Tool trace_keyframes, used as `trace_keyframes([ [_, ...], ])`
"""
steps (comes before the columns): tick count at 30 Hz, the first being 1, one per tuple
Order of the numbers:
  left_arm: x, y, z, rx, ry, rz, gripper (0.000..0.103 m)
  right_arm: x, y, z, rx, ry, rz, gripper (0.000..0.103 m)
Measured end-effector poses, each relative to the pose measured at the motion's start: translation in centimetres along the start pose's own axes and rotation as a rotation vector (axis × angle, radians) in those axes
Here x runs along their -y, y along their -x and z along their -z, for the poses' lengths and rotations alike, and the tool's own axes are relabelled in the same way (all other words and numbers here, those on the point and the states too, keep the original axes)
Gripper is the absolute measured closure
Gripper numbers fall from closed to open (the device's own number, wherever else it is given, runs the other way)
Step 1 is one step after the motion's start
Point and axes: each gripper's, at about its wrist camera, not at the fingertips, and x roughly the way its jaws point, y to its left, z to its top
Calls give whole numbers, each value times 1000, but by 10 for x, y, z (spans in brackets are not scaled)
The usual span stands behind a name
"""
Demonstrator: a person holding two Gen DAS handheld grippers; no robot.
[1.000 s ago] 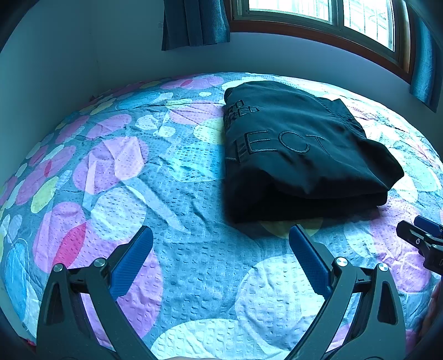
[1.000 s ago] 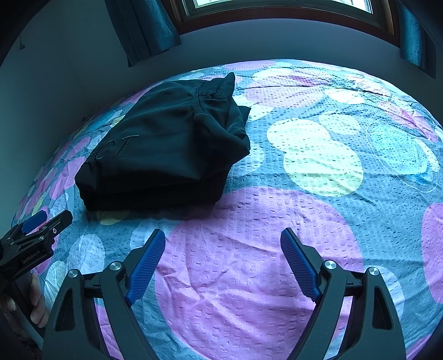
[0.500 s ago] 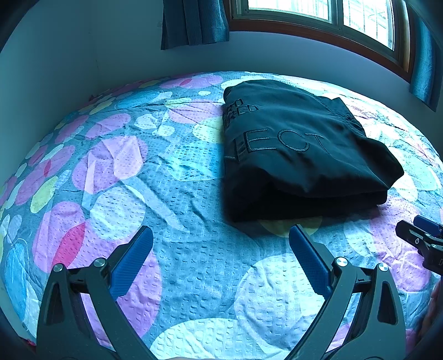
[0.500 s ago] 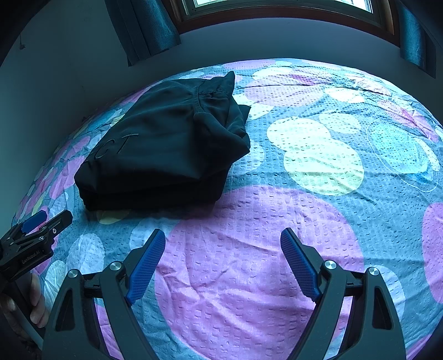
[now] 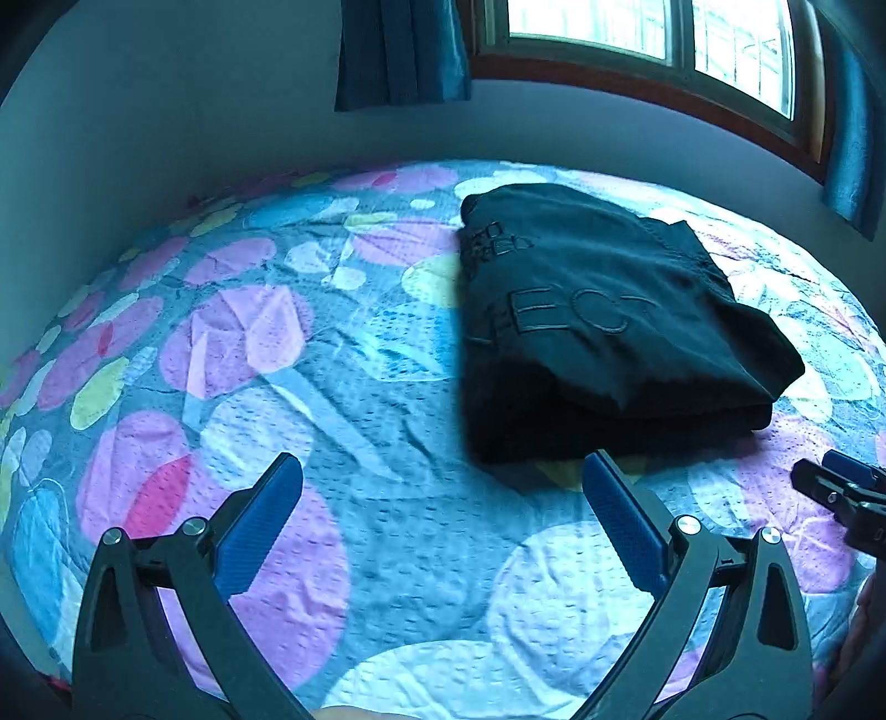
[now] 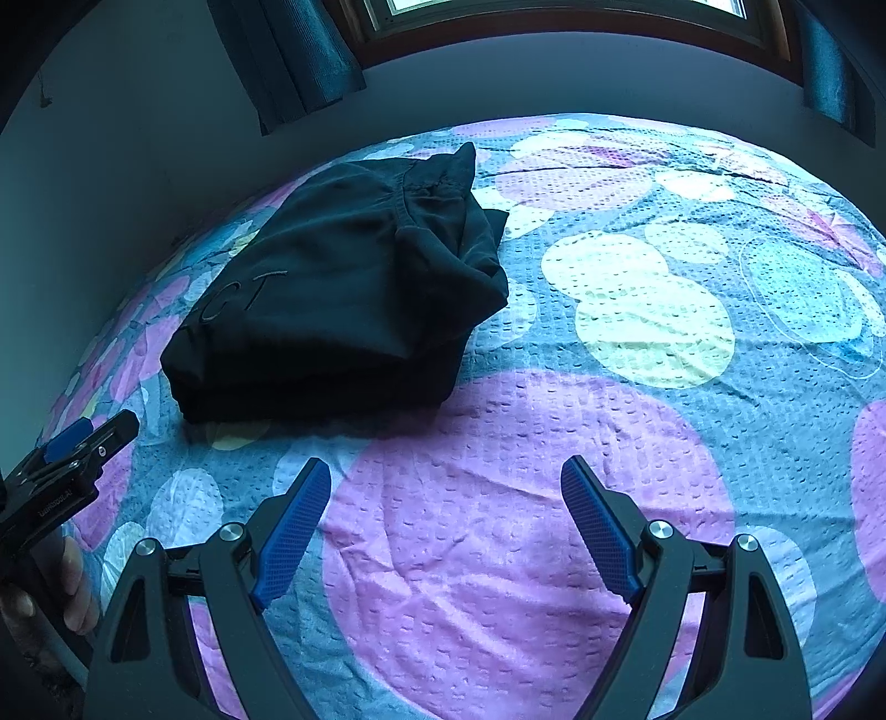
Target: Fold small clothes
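Observation:
A black garment (image 5: 603, 327) with embossed letters lies folded in a thick stack on the patterned bedspread (image 5: 310, 387). It also shows in the right wrist view (image 6: 343, 299), up and to the left. My left gripper (image 5: 440, 471) is open and empty, just in front of the garment's near left corner, above the bed. My right gripper (image 6: 446, 476) is open and empty, in front of the garment's near right side. Each gripper's tip shows at the edge of the other's view: the right gripper (image 5: 841, 487) and the left gripper (image 6: 83, 443).
The bed runs against a grey wall (image 5: 166, 138) at the left and back. A wood-framed window (image 5: 664, 50) with dark blue curtains (image 5: 398, 50) is above the far edge. Bare bedspread (image 6: 692, 310) extends to the right of the garment.
The left wrist view has shifted slightly, with the garment now a little lower and to the right. The right gripper and the garment have not visibly moved. Both grippers stay open.

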Motion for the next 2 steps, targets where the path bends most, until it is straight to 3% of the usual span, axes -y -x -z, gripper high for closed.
trace_keyframes([
  [2,-15,0,-8,-26,41,-10,2,5,7,-5,1,-13,-24,19],
])
